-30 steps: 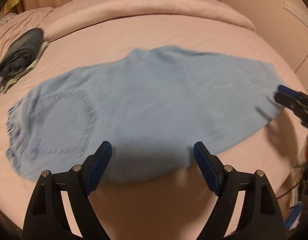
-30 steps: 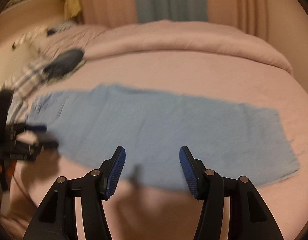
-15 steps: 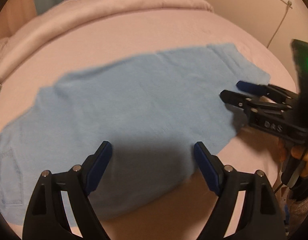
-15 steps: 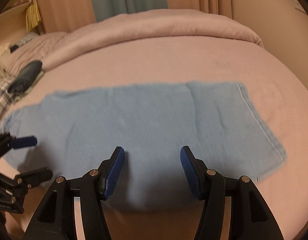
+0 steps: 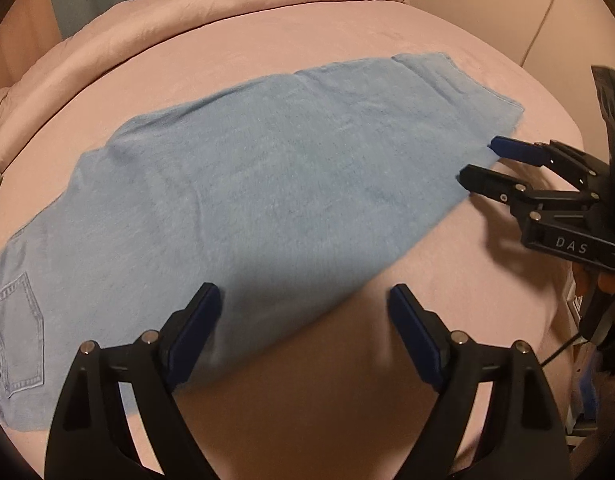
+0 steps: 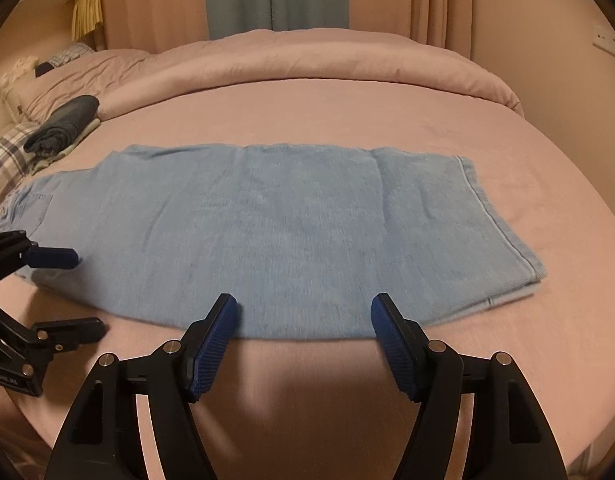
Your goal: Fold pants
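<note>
**Both tongs lining up on the near edge**

The left gripper (image 5: 303, 312) is gaping wide and empty; the right gripper (image 6: 305, 320), jaws just widening, is hovering empty, readying a pinch; beyond, the pants (image 6: 283, 232) are lying flat across the bed (image 6: 307, 100).

Left wrist view: mounted behind the left gripper (image 5: 303, 316), angled steeply down, close over the near edge of the pants (image 5: 267, 184), with the right gripper (image 5: 481, 164) off to its right. Right wrist view: behind the right gripper (image 6: 303, 322), tilted down less steeply, left gripper (image 6: 71, 292) at its left. Shared by both: the pants and the pink bed (image 6: 327, 108) beyond the fingers.
</note>
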`<state>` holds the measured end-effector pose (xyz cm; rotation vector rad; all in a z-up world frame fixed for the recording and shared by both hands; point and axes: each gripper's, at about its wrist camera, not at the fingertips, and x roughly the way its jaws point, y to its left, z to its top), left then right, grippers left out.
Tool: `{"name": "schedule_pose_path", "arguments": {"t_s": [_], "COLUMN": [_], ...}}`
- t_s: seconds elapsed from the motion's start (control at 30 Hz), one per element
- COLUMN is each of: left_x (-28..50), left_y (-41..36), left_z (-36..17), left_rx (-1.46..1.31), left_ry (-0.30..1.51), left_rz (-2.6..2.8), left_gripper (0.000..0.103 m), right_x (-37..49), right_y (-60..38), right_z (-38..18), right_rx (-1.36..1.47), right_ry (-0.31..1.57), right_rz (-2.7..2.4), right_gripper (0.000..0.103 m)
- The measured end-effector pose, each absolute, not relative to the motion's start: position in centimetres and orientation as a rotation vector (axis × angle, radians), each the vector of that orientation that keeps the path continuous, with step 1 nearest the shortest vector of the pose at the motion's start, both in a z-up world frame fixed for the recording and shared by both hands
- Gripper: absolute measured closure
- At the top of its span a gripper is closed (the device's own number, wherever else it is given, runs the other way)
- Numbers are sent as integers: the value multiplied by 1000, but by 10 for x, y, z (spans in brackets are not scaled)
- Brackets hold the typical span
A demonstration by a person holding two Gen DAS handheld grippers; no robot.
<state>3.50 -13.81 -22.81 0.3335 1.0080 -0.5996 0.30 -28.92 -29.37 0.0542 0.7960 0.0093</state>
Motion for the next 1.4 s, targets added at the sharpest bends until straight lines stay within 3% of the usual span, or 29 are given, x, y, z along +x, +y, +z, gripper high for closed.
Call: {"name": "schedule_pose_path", "arguments": {"t_s": [0.27, 0.67, 0.87, 0.93, 1.0, 1.07, 1.23, 1.4], "left_x": [45, 108, 145, 158, 169, 170, 168, 153], "left_y": [-120, -179, -224, -236, -243, -245, -246, -244], "left_z": [-197, -194, -207, -217, -230, -230, -227, -220], "left_rx": [241, 189, 230, 270, 296, 281, 300, 343], "left_ry": [945, 954, 974, 1002, 1043, 1037, 1013, 957], "left_rz": [-603, -650, -640, -597, -556, -557, -562, -561], "left_gripper": [17, 17, 18, 18, 15, 11, 10, 11], "right_x": [-28, 1, 25, 25, 19, 15, 10, -13], "right_y": [-323, -396, -401, -395, -392, -393, -401, -403], "right_z": [-277, -270, -289, -301, -305, -308, -307, -294], "right_rx": [227, 539, 571, 526, 476, 483, 558, 647], "right_ry": [753, 611, 665, 709, 716, 716, 705, 673], "right_rz": [10, -63, -27, -36, -54, -40, -16, 0], "right_gripper": [33, 34, 49, 59, 76, 78, 77, 44]}}
